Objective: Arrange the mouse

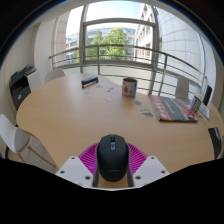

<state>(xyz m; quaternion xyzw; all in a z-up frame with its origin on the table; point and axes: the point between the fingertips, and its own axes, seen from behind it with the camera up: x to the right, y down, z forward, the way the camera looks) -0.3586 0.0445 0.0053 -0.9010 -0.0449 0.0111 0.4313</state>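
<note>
A black computer mouse (111, 157) sits between my two fingers, its front pointing away over the wooden table (70, 112). The pink pads (91, 155) press against both of its sides. My gripper (111, 168) is shut on the mouse, low over the near part of the table. I cannot tell whether the mouse touches the tabletop.
On the far side stand a red-and-white mug (129, 87), a small dark device (90, 81) and some papers (108, 88). A red book (176, 107) lies at the right. White chairs (18, 135) stand at the left edge. Windows and a railing lie beyond.
</note>
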